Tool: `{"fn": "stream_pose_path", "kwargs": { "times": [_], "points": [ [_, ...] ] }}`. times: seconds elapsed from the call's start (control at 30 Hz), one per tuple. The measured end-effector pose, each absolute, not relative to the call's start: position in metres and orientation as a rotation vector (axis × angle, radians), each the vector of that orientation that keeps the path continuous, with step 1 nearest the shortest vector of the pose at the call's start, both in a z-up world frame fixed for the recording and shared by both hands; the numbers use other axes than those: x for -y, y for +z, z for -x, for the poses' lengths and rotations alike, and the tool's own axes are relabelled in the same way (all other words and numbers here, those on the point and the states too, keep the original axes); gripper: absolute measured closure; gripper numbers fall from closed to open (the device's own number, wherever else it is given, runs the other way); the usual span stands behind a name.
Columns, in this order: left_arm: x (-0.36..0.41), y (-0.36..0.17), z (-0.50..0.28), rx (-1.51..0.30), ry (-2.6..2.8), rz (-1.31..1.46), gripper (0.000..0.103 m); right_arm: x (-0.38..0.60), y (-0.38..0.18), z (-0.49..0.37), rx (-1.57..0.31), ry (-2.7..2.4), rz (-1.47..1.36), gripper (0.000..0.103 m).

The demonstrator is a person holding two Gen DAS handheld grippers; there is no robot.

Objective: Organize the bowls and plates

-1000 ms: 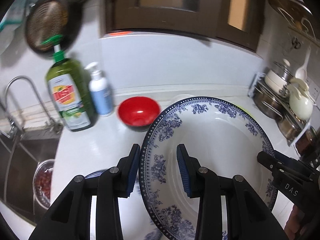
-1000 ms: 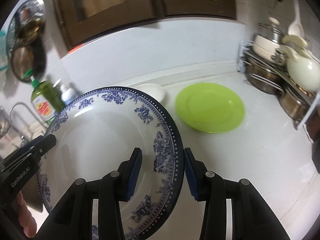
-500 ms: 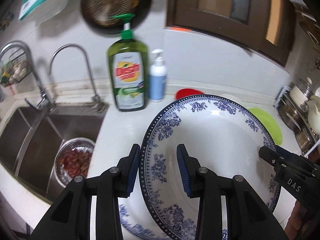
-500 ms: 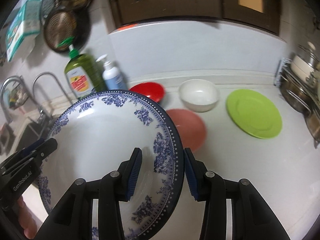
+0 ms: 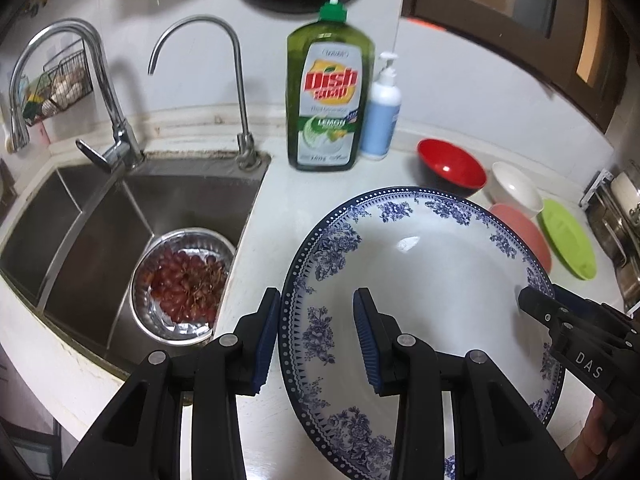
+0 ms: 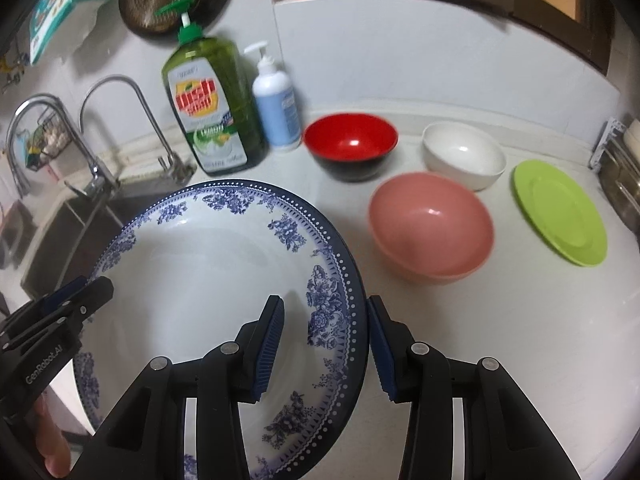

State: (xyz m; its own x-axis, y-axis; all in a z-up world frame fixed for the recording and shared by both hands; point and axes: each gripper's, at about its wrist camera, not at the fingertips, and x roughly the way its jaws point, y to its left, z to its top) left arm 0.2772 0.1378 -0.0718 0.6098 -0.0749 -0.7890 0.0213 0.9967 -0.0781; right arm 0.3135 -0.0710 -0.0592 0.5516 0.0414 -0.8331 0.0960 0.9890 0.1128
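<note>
While both grippers hold it, the blue-and-white plate (image 5: 432,280) sits above the white counter (image 6: 500,340), near the sink's right edge. Left gripper (image 5: 316,338): clamped on the plate's left rim, one blue pad outside the rim, the other on the inner face. Right gripper (image 6: 326,344): clamped on the opposite, right rim in the same way. Each gripper's tip shows in the other's view at the plate's far edge.

Count, plates: two. The held patterned one, plus one green plate (image 6: 560,212) flat on the counter at far right.

Count, bowls: three. Red bowl (image 6: 351,145) with black outside, white bowl (image 6: 464,156), pink bowl (image 6: 431,226). Pink lies nearest, in front of the gap between red and white; green plate just right of white and pink.

Count, bottles: two, at the back wall left of the red bowl. Green dish soap bottle (image 5: 330,96), smaller blue pump bottle (image 5: 381,116) just right of it.

Sink (image 5: 100,232) at left: two taps, one metal colander (image 5: 184,280) of red grapes inside.
</note>
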Motion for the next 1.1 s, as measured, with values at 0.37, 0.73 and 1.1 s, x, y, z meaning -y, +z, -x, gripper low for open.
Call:
{"fn": "stream_pose_path", "kwargs": {
  "times": [0.37, 0.73, 1.1],
  "points": [
    [-0.138, -0.119, -0.291, -1.017, -0.056, 0.055, 0.066, 0.066, -0.099, -0.324, -1.076, -0.041, -0.135, 0.06],
    [-0.134, -0.146, -0.299, -1.076, -0.052, 0.025, 0.066, 0.061, -0.126, -0.334, -1.133, -0.045, -0.107, 0.06],
    [-0.132, -0.157, -0.302, -1.114, -0.055, 0.02, 0.066, 0.06, -0.135, -0.338, -1.167, -0.043, -0.105, 0.059]
  ]
}}
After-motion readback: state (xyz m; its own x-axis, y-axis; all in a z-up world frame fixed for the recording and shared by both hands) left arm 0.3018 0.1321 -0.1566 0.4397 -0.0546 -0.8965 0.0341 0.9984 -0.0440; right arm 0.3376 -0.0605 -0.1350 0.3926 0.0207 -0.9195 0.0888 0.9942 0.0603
